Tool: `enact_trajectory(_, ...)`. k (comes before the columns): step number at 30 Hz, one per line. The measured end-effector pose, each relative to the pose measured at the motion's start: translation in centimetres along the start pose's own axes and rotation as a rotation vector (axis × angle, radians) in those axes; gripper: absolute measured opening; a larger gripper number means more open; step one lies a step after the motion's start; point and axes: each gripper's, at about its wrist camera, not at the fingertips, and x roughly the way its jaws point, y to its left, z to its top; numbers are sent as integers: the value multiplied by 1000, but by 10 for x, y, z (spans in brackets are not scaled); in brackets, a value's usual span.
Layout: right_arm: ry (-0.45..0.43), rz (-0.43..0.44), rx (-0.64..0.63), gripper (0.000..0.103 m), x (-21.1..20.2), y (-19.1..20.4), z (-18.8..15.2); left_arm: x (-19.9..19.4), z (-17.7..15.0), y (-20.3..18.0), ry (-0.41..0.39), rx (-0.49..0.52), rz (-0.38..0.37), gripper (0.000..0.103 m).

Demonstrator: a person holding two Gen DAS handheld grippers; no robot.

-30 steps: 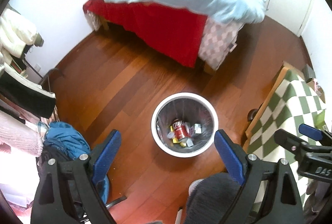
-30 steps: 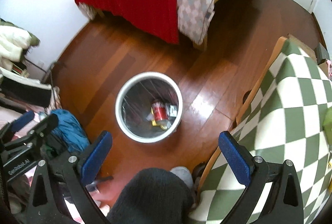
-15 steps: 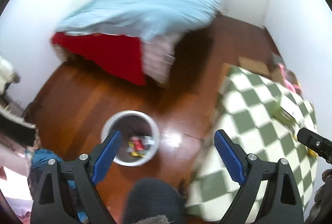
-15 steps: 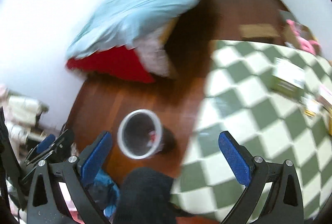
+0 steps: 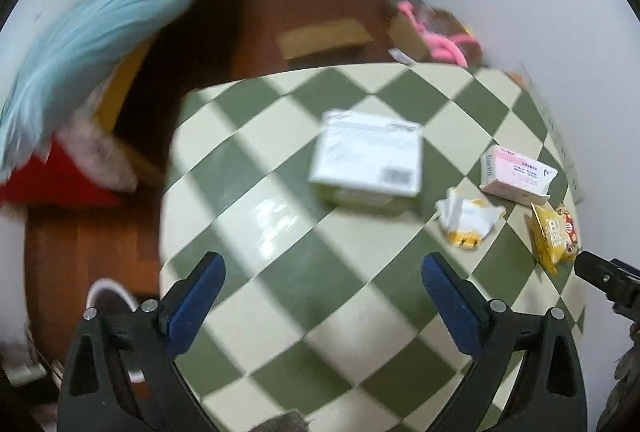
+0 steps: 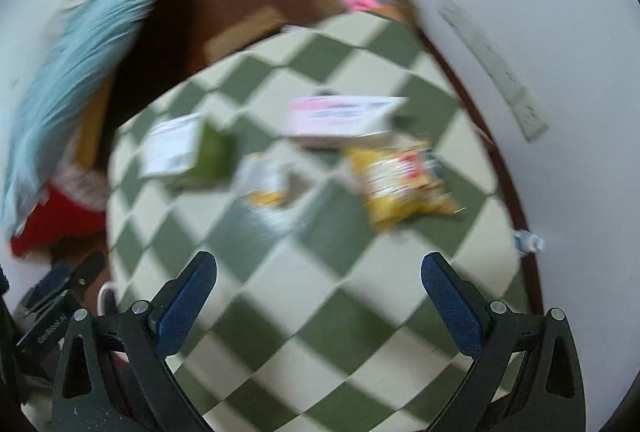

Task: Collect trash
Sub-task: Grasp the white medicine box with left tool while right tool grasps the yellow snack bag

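Note:
Trash lies on the green-and-cream checkered table [image 5: 280, 312]: a white-topped green box [image 5: 366, 159], a pink carton [image 5: 516, 173], a crumpled white and yellow wrapper [image 5: 466, 220] and a yellow snack bag [image 5: 554, 236]. My left gripper [image 5: 322, 272] hangs over the near part of the table, its jaws opening with nothing between them. The right wrist view is blurred but shows the same box [image 6: 180, 147], carton [image 6: 340, 113], wrapper [image 6: 266, 179] and bag [image 6: 400, 179] ahead of my right gripper [image 6: 320, 268], which is open and empty. The white bin's rim [image 5: 108, 292] peeks out at lower left.
A bed with a light blue duvet [image 5: 108, 15] and red cover stands left of the table on the wood floor. Cardboard boxes [image 5: 324, 37] and a pink item [image 5: 448, 45] lie beyond the table. A small bottle [image 6: 528, 242] sits by the wall at the table's right edge.
Both grippers swung from above the bin on the floor to above the checkered table. The bin slid to the lower left of both views and the table trash came into sight.

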Motion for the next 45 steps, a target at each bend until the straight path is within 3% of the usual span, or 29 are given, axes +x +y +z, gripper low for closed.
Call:
enact_trajectory(7, 162, -94, 12, 103, 68, -30, 45, 36, 46, -39, 55, 134, 64, 101)
enact_trajectory(20, 232, -91, 22, 103, 118, -41, 70, 88, 73, -46, 170, 159, 58, 100)
enact_trajectory(24, 238, -97, 10, 103, 122, -39, 70, 100, 73, -42, 204, 143, 16, 100)
enact_trajectory(27, 235, -92, 18, 103, 123, -40, 69, 98, 72, -37, 180, 120, -16, 98)
enact_trajectory(29, 231, -93, 17, 103, 122, -41, 69, 92, 72, -34, 149, 113, -25, 87)
enact_trajectory(32, 217, -78, 23, 102, 120, -45, 69, 84, 70, -33, 118, 111, -47, 87)
enact_trajectory(33, 212, -74, 21, 99, 119, -45, 69, 81, 70, -33, 107, 113, -45, 87)
enact_trajectory(35, 209, -50, 19, 83, 119, -44, 68, 75, 67, -33, 94, 119, -48, 87)
enact_trajectory(38, 203, -54, -7, 68, 118, -38, 64, 67, 64, -31, 77, 114, -38, 87)
enact_trajectory(45, 153, -23, -7, 62, 101, -33, 54, 38, 49, -21, 25, 90, -43, 87)
